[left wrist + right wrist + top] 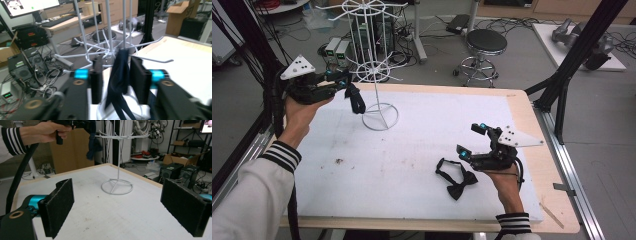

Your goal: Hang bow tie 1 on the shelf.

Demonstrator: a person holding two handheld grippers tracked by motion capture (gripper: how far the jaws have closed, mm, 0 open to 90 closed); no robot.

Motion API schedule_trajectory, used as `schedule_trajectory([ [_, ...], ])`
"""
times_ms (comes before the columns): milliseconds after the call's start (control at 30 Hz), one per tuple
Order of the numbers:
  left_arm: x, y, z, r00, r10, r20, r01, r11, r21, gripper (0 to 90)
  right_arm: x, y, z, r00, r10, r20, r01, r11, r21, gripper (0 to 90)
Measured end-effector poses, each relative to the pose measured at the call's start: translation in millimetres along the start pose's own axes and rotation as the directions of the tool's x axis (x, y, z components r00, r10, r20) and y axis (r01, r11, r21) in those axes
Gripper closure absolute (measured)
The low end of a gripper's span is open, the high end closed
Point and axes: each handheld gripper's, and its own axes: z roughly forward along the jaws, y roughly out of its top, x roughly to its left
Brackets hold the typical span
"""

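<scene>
A white wire rack (373, 70) stands at the back left of the white mat (412, 150). A dark navy tie (356, 100) hangs from one of its lower hooks. My left gripper (345, 81) is up at that hook. In the left gripper view the navy tie (118, 75) hangs between the jaws of my left gripper (116, 66), which stand apart and do not clamp it. A black bow tie (457, 181) lies on the mat at the front right. Just right of it my right gripper (470, 140) is open and holds nothing. The right gripper view looks past its open pads (60, 205) to the rack (117, 170).
A black stool (485, 42) and computer boxes (337, 50) stand on the floor behind the table. A black frame post (572, 65) rises at the right rear corner. The table's wooden edge (547, 165) runs along the right of the mat.
</scene>
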Motion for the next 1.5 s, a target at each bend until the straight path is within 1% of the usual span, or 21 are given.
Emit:
schedule_trajectory([
  [33, -0.1, 0.2, -0.1, 1.0000, 0.004, 0.008, -0.004, 1.0000, -0.002, 53.8, -0.1, 0.0, 0.2, 1.0000, -0.001, 0.000, 0.001, 1.000, 0.000, 11.1],
  [100, -1.2, 0.8, -0.7, 1.0000, 0.008, 0.005, -0.008, 1.0000, -0.004, 48.9, 0.5, -0.1, 0.3, 1.0000, 0.004, -0.003, -0.004, 1.000, 0.005, 11.1],
  [167, -1.0, 1.3, -1.4, 0.9999, 0.003, 0.012, -0.003, 0.9999, -0.014, 42.2, 0.9, -0.1, 0.7, 1.0000, 0.005, -0.002, -0.005, 1.000, 0.006, 11.1],
  [300, 0.0, 1.7, -3.6, 0.9999, -0.006, 0.011, 0.007, 0.9996, -0.029, 35.5, 1.3, -0.3, 1.8, 1.0000, 0.004, -0.005, -0.004, 1.000, 0.010, 11.1],
  [400, 1.3, 1.8, -5.9, 0.9997, -0.009, 0.021, 0.010, 0.9991, -0.041, 30.1, 1.0, -0.3, 2.5, 1.0000, 0.001, -0.004, -0.001, 1.000, 0.007, 11.1],
  [500, 1.5, 1.2, -9.0, 0.9991, -0.013, 0.040, 0.016, 0.9979, -0.062, 25.9, 1.0, -0.3, 2.9, 1.0000, 0.001, -0.003, -0.001, 1.000, 0.005, 11.1],
  [567, 0.9, 0.5, -10.9, 0.9976, -0.020, 0.065, 0.024, 0.9983, -0.052, 22.6, 1.6, -0.3, 2.8, 1.0000, 0.001, -0.004, -0.001, 1.000, 0.005, 11.1],
  [633, -2.0, -1.6, -13.6, 0.9954, -0.014, 0.095, 0.019, 0.9983, -0.055, 17.7, 1.9, -0.5, 2.6, 1.0000, 0.001, -0.003, -0.001, 1.000, -0.001, 11.1],
  [700, -5.6, -5.3, -17.0, 0.9932, -0.013, 0.116, 0.021, 0.9977, -0.065, 17.1, 2.7, -1.6, 1.4, 1.0000, 0.008, -0.001, -0.008, 1.000, -0.002, 11.1],
  [800, -10.7, -12.5, -20.8, 0.9877, -0.023, 0.155, 0.033, 0.9975, -0.063, 16.3, 2.5, -4.0, -0.6, 0.9999, 0.013, 0.005, -0.013, 1.000, -0.008, 11.1],
  [867, -15.8, -19.3, -23.6, 0.9823, -0.032, 0.185, 0.047, 0.9960, -0.076, 15.8, 2.2, -5.1, -1.8, 0.9999, 0.011, 0.007, -0.011, 1.000, -0.009, 11.1],
  [967, -23.6, -27.2, -27.0, 0.9760, -0.019, 0.217, 0.038, 0.9955, -0.087, 15.6, 2.9, -4.5, -4.1, 0.9999, 0.010, 0.008, -0.010, 1.000, -0.016, 11.2],
  [1033, -29.0, -33.2, -29.3, 0.9693, -0.019, 0.245, 0.044, 0.9942, -0.098, 15.7, 2.6, -4.4, -5.6, 0.9999, 0.011, 0.012, -0.011, 1.000, -0.017, 11.1],
  [1067, -31.2, -35.9, -30.4, 0.9648, -0.017, 0.262, 0.046, 0.9937, -0.102, 15.6, 2.2, -4.5, -6.5, 0.9999, 0.010, 0.014, -0.010, 1.000, -0.014, 11.1],
  [1200, -38.5, -46.1, -34.8, 0.9555, 0.001, 0.295, 0.035, 0.9924, -0.118, 15.7, 1.9, -5.1, -9.9, 0.9997, 0.012, 0.021, -0.012, 1.000, -0.013, 11.1],
  [1267, -40.5, -52.1, -37.1, 0.9491, -0.002, 0.315, 0.044, 0.9910, -0.126, 15.7, 1.3, -5.9, -11.8, 0.9996, 0.012, 0.025, -0.011, 1.000, -0.013, 11.1],
  [1333, -42.8, -59.0, -40.4, 0.9465, -0.003, 0.323, 0.049, 0.9898, -0.134, 15.7, 1.0, -7.3, -13.7, 0.9994, 0.017, 0.032, -0.017, 1.000, -0.009, 11.2],
  [1367, -43.7, -63.0, -41.9, 0.9434, 0.000, 0.332, 0.050, 0.9886, -0.142, 15.7, -0.2, -8.0, -14.5, 0.9993, 0.007, 0.037, -0.006, 1.000, -0.010, 11.2],
  [1433, -45.8, -70.9, -45.1, 0.9403, -0.002, 0.340, 0.056, 0.9871, -0.150, 15.7, 0.4, -9.1, -16.7, 0.9990, 0.022, 0.039, -0.022, 1.000, -0.006, 11.1],
  [1467, -47.0, -74.9, -46.5, 0.9373, -0.006, 0.348, 0.064, 0.9858, -0.155, 15.7, -0.4, -9.5, -17.4, 0.9990, 0.014, 0.043, -0.013, 1.000, -0.010, 11.2],
  [1500, -48.0, -78.6, -47.7, 0.9346, -0.001, 0.356, 0.061, 0.9853, -0.159, 15.7, -0.1, -10.0, -18.4, 0.9989, 0.020, 0.043, -0.020, 1.000, -0.007, 11.1],
])
